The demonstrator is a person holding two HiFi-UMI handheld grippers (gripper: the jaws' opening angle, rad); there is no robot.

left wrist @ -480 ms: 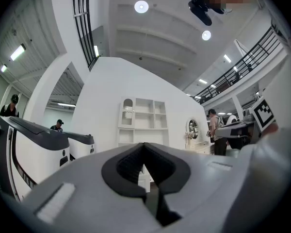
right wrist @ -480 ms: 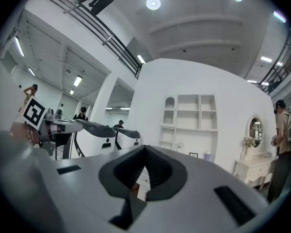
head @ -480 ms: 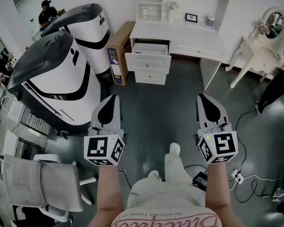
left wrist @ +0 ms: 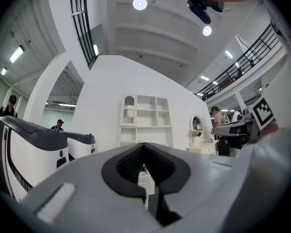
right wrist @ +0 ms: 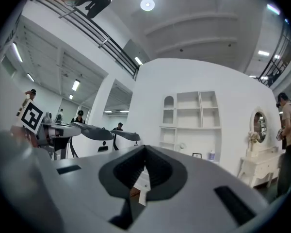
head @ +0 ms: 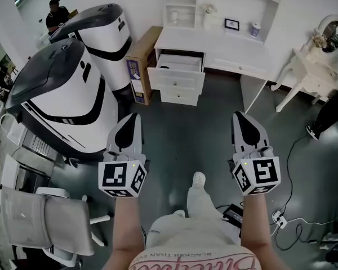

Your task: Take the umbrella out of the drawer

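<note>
Head view: neared the open drawer (head: 176, 79), far ahead of jaws. Kept left gripper (head: 136, 118), right gripper (head: 238, 117) pinched together, empty. Approach unfinished.

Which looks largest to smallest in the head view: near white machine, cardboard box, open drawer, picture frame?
1. near white machine
2. cardboard box and open drawer, about alike
3. picture frame, smallest

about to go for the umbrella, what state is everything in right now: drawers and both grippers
top drawer, pulled open
lower drawer, shut
left gripper, shut, empty, held level short of the desk
right gripper, shut, empty, held level short of the desk
umbrella, cannot be made out from here
</note>
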